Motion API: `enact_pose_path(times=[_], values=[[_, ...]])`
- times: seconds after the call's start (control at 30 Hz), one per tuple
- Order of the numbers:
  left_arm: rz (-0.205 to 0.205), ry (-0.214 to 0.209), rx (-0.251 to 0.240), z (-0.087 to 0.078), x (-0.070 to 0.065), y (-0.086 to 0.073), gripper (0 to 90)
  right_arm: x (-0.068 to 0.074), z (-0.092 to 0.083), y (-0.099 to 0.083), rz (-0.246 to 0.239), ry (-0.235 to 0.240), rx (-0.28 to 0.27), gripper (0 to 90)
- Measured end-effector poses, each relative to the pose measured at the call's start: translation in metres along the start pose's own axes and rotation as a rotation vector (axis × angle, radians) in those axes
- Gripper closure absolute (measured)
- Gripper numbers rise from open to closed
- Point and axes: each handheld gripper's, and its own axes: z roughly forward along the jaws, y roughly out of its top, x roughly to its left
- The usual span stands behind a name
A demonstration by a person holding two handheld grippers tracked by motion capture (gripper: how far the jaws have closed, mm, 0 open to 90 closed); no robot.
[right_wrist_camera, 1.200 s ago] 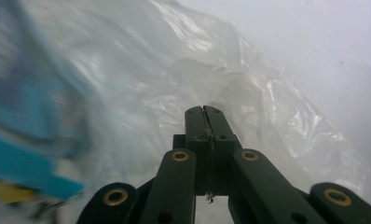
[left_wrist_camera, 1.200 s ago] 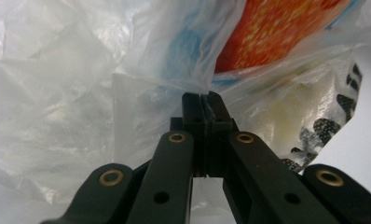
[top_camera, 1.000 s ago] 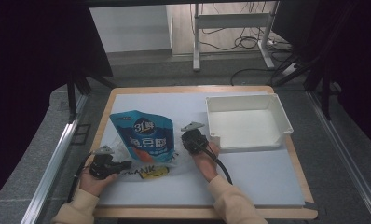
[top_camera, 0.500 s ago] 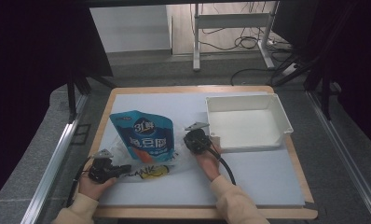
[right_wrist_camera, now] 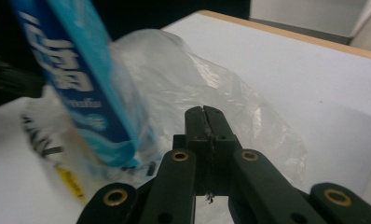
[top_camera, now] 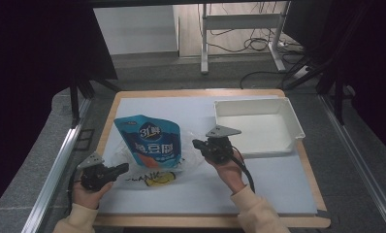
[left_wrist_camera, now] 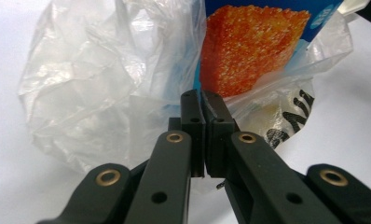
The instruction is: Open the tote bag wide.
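Pinching thin plastic bag (top_camera: 133,162) film from both sides: left gripper (top_camera: 114,170) and right gripper (top_camera: 199,144), jaws pressed together on its edges. Sits near worktop's front-left, blue pouch (top_camera: 151,141) upright inside. Light, limp, slippery, tear-prone; best gripped at bunched rim film.

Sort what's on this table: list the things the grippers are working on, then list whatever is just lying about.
In the job:
- blue snack pouch with orange picture
- crumpled clear plastic bag around its lower part
- left gripper, jaws shut on the bag's film
- right gripper, jaws shut on the film

Lying about:
- empty white rectangular plastic tray
- white table mat
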Motion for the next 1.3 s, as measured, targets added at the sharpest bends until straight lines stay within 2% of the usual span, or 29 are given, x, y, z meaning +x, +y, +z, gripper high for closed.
enact_pose_path(times=[0.03, 0.07, 0.17, 0.4, 0.53, 0.57, 0.6, 0.63, 0.67, 0.7, 0.73, 0.77, 0.8, 1.03, 1.3], values=[[0.0, 0.0, 0.0, 0.0, 0.0, 0.0, 88.6, 0.0, 0.0, 0.0, 0.0, 0.0, 0.0, 89.0], [0.004, 0.011, 0.001, -0.001, -0.001, 0.0, 88.1, -0.003, -0.007, -0.003, -0.001, 0.03, -0.012, 88.9], [0.015, 0.041, -0.005, -0.002, -0.003, -0.001, 86.6, -0.008, -0.016, -0.009, -0.005, 0.046, -0.006, 88.1], [0.012, 0.079, -0.023, -0.011, -0.002, -0.005, 83.5, -0.017, -0.027, -0.028, -0.031, 0.031, 0.04, 87.0], [0.016, 0.106, -0.026, -0.015, 0.0, -0.01, 77.8, -0.023, -0.029, -0.036, -0.025, 0.025, 0.061, 84.2], [0.017, 0.111, -0.026, -0.015, 0.0, -0.011, 75.4, -0.023, -0.029, -0.036, -0.022, 0.024, 0.064, 82.4], [0.025, 0.13, -0.031, -0.016, 0.0, -0.013, 67.3, -0.023, -0.028, -0.036, -0.026, 0.032, 0.065, 75.7], [0.025, 0.13, -0.031, -0.016, 0.0, -0.013, 63.2, -0.023, -0.028, -0.036, -0.026, 0.032, 0.065, 75.7], [0.037, 0.159, -0.047, -0.017, -0.003, -0.013, 57.3, -0.021, -0.028, -0.036, -0.038, 0.037, 0.064, 66.6], [0.037, 0.159, -0.047, -0.017, -0.003, -0.013, 52.8, -0.021, -0.028, -0.036, -0.038, 0.037, 0.064, 66.6], [0.038, 0.176, -0.059, -0.018, -0.004, -0.013, 48.1, -0.018, -0.029, -0.035, -0.046, 0.049, 0.059, 57.3], [0.038, 0.176, -0.059, -0.018, -0.004, -0.013, 44.8, -0.018, -0.029, -0.035, -0.046, 0.049, 0.059, 57.3], [0.037, 0.18, -0.058, -0.018, -0.005, -0.012, 39.8, -0.015, -0.031, -0.035, -0.054, 0.054, 0.054, 50.0], [0.039, 0.163, -0.027, -0.015, -0.005, -0.014, 30.6, -0.011, -0.033, -0.033, -0.069, 0.038, 0.043, 37.6], [0.033, 0.178, -0.02, -0.015, 0.0, -0.021, 29.7, -0.013, -0.034, -0.027, -0.052, 0.035, 0.032, 34.8]])
